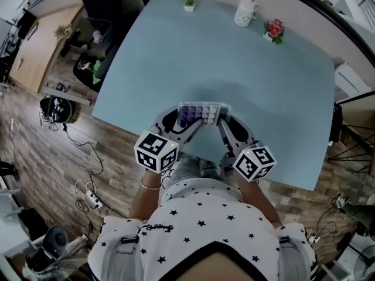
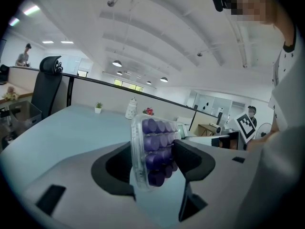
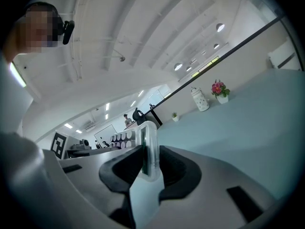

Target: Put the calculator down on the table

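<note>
My left fingers (image 2: 191, 159) and right fingers (image 3: 178, 170) each clamp an end of the calculator (image 1: 202, 115) near the table's (image 1: 263, 69) near edge. It looks light, stiff and slick.

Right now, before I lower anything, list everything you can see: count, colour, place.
calculator: 1, purple keys in a clear case, over the near part of the table, held at both ends; cannot tell if it touches the table
table: 1, pale blue, in front of the person
potted plant: 1, green, white pot, table's far edge, left
jar: 1, white, far edge, middle
flowers: 1 pot, red-pink, far edge, right of the jar
chair: 1, black, beyond the table's left side
cables: several, on the wooden floor, left
left gripper: grey, jaws shut on the calculator
right gripper: grey, jaws shut on its other end
shirt: white, black stars, the person's
</note>
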The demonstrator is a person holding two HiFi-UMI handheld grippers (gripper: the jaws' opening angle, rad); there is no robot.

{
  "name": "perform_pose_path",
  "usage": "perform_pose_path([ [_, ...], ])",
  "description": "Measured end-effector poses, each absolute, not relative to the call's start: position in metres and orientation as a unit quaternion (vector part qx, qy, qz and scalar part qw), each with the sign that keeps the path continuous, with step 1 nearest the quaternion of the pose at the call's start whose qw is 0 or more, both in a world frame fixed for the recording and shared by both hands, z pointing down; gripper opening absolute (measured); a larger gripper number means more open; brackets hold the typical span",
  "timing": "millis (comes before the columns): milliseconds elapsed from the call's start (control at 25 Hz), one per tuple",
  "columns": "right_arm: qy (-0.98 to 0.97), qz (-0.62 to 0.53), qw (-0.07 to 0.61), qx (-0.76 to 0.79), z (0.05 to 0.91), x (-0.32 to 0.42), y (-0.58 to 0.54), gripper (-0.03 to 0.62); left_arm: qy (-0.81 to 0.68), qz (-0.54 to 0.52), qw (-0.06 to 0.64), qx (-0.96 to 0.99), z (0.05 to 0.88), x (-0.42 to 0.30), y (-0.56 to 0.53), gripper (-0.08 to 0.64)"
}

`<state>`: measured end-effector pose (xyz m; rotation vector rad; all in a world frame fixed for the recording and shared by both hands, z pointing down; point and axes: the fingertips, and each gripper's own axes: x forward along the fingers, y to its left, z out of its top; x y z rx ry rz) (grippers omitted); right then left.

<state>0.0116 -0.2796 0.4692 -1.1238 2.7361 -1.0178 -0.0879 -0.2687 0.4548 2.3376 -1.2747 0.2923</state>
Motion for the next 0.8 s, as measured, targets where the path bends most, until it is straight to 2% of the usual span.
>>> perform_pose_path([
  [800,0.830,-0.341,-0.025,-0.441,0.505,0.003,-0.316,0.103,-0.380,0.137,0.255,0.879,0.495,-0.096,-0.324,0.281],
])
